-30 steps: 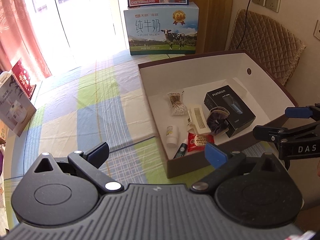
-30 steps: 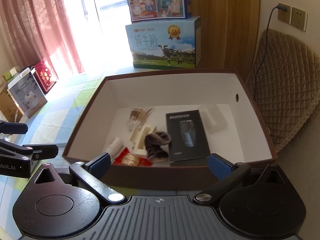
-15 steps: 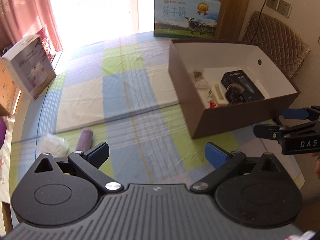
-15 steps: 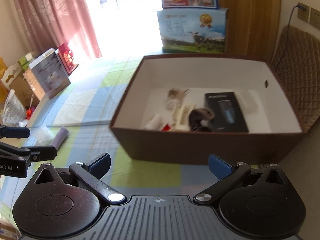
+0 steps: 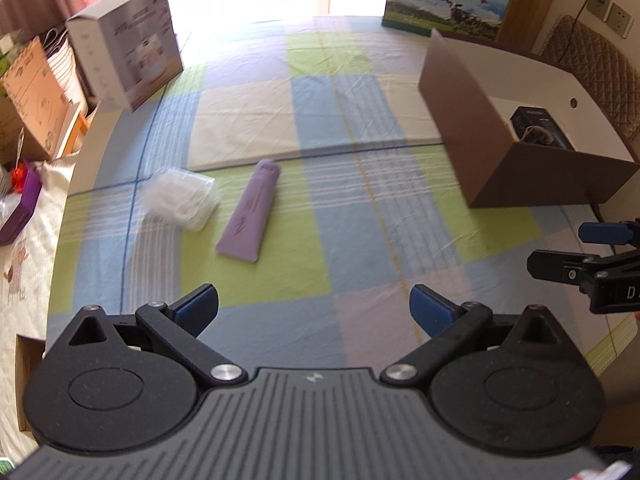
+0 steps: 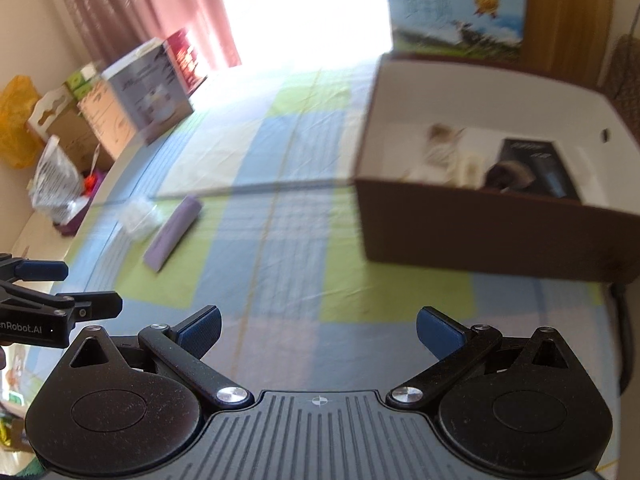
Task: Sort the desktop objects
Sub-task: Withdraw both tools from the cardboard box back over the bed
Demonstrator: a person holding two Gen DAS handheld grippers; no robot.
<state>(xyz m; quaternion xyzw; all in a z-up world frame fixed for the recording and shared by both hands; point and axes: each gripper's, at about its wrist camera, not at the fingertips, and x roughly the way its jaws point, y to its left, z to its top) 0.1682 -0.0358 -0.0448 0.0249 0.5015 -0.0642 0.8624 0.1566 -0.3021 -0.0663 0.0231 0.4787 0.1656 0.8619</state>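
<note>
A purple tube (image 5: 250, 212) lies on the checked tablecloth beside a clear plastic packet (image 5: 182, 200); both show again in the right wrist view, the tube (image 6: 172, 232) and the packet (image 6: 138, 214). The brown box (image 5: 480, 128) with white inside stands at the right and holds a black carton (image 6: 536, 168) and several small items. My left gripper (image 5: 314, 312) hangs open and empty over the cloth, short of the tube. My right gripper (image 6: 318, 332) is open and empty too, left of the box (image 6: 480, 228).
A white product box (image 5: 128, 56) and cardboard cartons (image 5: 36, 96) stand at the table's left edge. A milk carton box (image 5: 448, 4) stands at the back. A quilted chair (image 5: 592, 68) is behind the brown box. The round table edge (image 5: 64, 200) curves at left.
Both grippers have swung left and back from above the brown box. The purple tube and clear packet have come into view ahead. Both grippers stayed open.
</note>
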